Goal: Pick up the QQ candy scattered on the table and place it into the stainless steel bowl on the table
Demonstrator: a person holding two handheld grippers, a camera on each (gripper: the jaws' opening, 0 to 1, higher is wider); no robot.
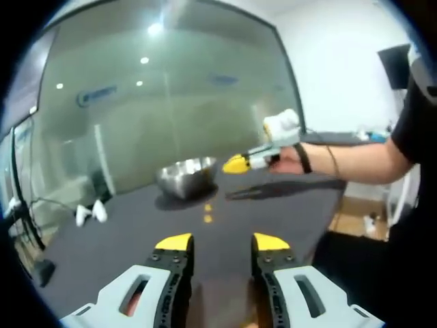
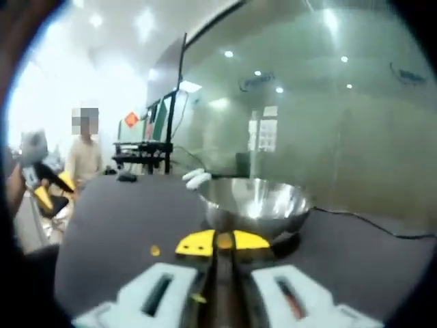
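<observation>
Yellow-tipped right gripper (image 2: 222, 241): pinched an orange candy (image 2: 223, 240), just before the bowl.
Left gripper (image 1: 222, 242): spread, empty.
Steel bowl (image 2: 254, 200): contents unclear.
Table (image 1: 273, 212): two candies (image 1: 207, 212) near bowl.

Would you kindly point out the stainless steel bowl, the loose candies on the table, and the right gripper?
stainless steel bowl (image 2: 254, 199), right gripper view, on its shiny inner wall.
candy (image 1: 207, 219), left gripper view, on the nearer of two orange pieces.
right gripper (image 1: 235, 164), left gripper view, on its yellow tips by the bowl.
</observation>
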